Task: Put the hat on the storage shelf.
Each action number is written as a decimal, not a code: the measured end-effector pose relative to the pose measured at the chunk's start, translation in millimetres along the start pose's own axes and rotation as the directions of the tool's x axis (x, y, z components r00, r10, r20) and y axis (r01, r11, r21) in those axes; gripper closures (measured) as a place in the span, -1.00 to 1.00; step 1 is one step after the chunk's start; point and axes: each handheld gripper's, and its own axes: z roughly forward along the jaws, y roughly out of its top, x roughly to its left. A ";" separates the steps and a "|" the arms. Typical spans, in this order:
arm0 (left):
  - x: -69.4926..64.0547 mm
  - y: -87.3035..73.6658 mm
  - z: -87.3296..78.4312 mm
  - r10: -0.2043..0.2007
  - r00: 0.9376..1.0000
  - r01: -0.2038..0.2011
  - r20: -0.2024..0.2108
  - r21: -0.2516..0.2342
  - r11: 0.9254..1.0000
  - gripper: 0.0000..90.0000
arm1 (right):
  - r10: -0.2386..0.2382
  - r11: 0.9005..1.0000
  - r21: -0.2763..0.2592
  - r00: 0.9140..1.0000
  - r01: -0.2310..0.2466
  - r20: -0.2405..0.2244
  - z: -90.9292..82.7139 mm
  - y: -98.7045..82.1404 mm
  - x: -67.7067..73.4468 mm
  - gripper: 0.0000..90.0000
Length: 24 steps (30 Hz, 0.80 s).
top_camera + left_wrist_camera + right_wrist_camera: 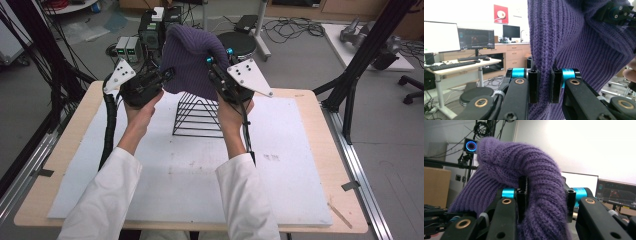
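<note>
Both the left gripper and right gripper clamp the purple knit hat above the black wire rack on the white mat; the left gripper view adds a desk with monitors.

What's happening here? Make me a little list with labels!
Thing held: purple knit hat
Left gripper: shut on the hat's edge
Right gripper: shut on a thick fold of the hat
Where the hat is: in the air, above the black wire rack
Rack stands on: white board
</note>
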 end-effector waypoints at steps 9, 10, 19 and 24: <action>4.2 -27.3 -0.6 -0.040 0.999 0.040 -0.019 0.046 0.998 0.82 | 0.010 0.996 0.087 1.000 -0.009 -0.012 5.7 -22.6 -0.6 0.46; 4.3 -32.1 -2.0 -0.044 0.999 0.045 -0.021 0.059 0.997 0.82 | 0.016 0.996 0.091 1.000 -0.015 -0.014 5.4 -24.5 -0.5 0.46; 6.0 -60.6 -10.1 -0.092 0.995 0.095 -0.035 0.090 0.991 0.82 | 0.011 0.987 0.158 1.000 -0.008 -0.017 3.8 -52.7 5.6 0.45; 5.0 -70.1 -13.0 -0.106 0.994 0.110 -0.038 0.108 0.988 0.82 | 0.024 0.985 0.172 1.000 -0.022 -0.011 1.6 -62.4 7.9 0.45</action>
